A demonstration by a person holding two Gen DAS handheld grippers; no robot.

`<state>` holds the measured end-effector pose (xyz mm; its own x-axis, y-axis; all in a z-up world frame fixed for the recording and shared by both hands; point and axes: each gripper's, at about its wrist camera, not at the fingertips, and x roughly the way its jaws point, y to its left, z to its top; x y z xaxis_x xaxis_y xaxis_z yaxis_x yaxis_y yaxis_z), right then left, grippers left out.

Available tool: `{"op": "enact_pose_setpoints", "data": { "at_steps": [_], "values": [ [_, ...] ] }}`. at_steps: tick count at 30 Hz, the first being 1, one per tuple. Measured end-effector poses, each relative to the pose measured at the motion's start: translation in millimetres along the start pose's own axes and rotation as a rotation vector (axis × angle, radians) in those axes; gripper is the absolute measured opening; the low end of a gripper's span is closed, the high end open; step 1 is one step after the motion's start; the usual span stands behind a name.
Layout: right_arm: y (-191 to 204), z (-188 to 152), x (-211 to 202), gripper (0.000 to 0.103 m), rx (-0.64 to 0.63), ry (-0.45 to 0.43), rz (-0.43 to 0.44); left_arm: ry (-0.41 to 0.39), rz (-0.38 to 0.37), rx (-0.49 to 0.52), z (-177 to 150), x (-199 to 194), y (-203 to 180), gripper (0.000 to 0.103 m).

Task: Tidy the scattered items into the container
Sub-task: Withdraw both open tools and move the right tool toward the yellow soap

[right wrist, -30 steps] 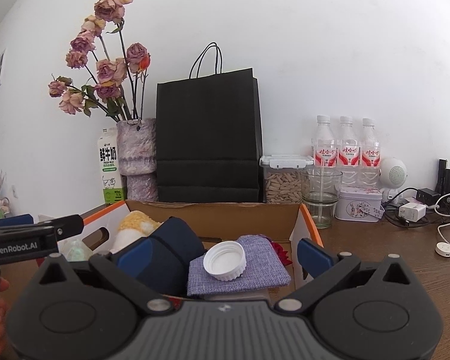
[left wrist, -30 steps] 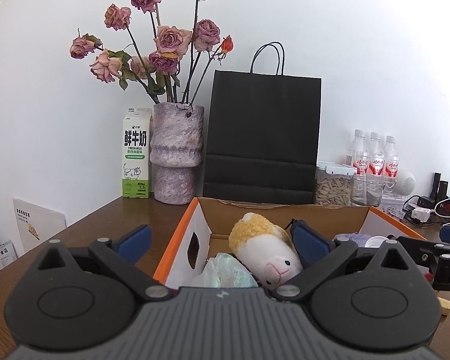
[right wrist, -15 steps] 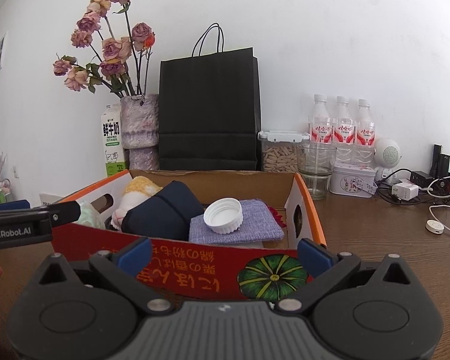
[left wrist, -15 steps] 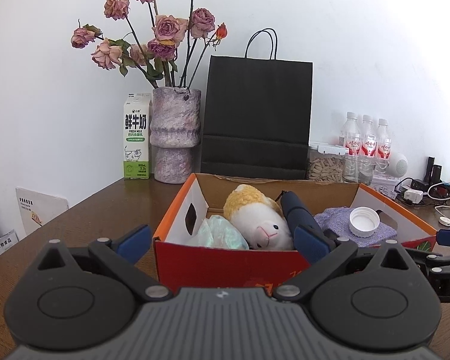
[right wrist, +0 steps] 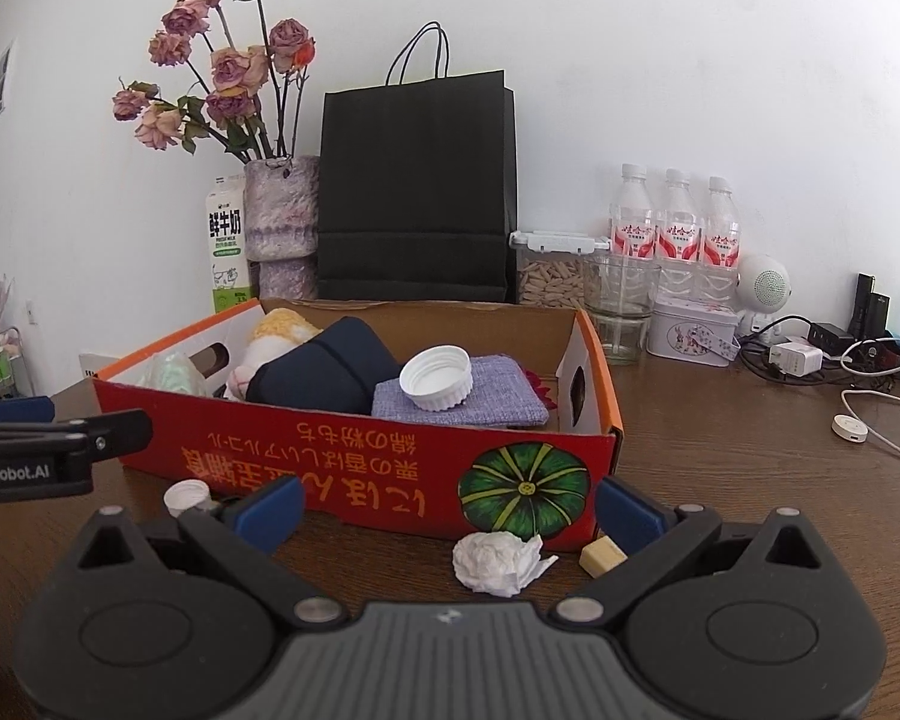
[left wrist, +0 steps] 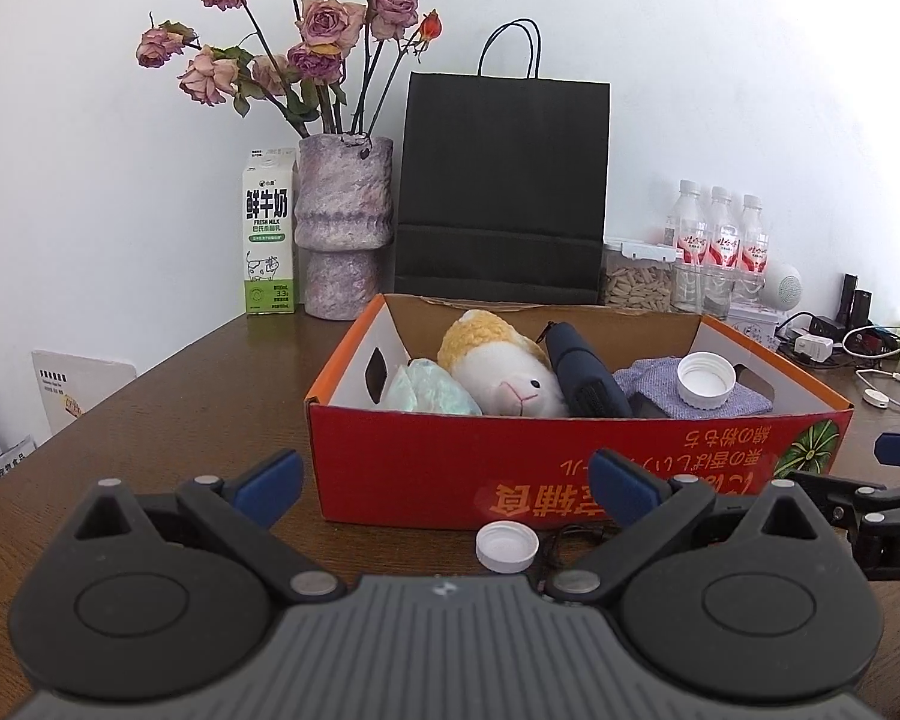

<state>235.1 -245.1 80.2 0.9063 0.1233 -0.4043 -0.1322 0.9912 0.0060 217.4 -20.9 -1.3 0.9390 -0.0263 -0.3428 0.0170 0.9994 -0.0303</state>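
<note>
While low before box (left wrist: 510,468), both claws agape.

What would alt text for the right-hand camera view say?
An open right gripper hovers before a red cardboard box holding a large white cap, purple pouch and plush toy. On the table outside lie crumpled tissue and a small cap.

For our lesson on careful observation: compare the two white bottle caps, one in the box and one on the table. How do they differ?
The cap in the box looks larger and rests tilted on a purple cloth pouch. The cap on the table looks smaller and lies flat on the wood, outside the red box. Both are white, ribbed and open side up.
</note>
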Motion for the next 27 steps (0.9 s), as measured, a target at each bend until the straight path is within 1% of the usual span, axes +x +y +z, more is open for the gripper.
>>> {"op": "enact_pose_setpoints", "data": {
  "at_steps": [11,18,27],
  "values": [
    [-2.8,-8.6,-3.6,0.103,-0.018,0.034,-0.003,0.016,0.014,-0.007,-4.5,-4.4,1.7,0.103],
    [-3.8,-9.2,-1.7,0.103,-0.014,0.052,0.001,0.03,0.024,-0.014,-3.9,-2.2,4.3,0.103],
    [0.8,-9.0,2.2,0.103,-0.041,0.073,-0.005,0.046,0.034,-0.016,-4.0,0.3,4.8,0.103]
  ]
}}
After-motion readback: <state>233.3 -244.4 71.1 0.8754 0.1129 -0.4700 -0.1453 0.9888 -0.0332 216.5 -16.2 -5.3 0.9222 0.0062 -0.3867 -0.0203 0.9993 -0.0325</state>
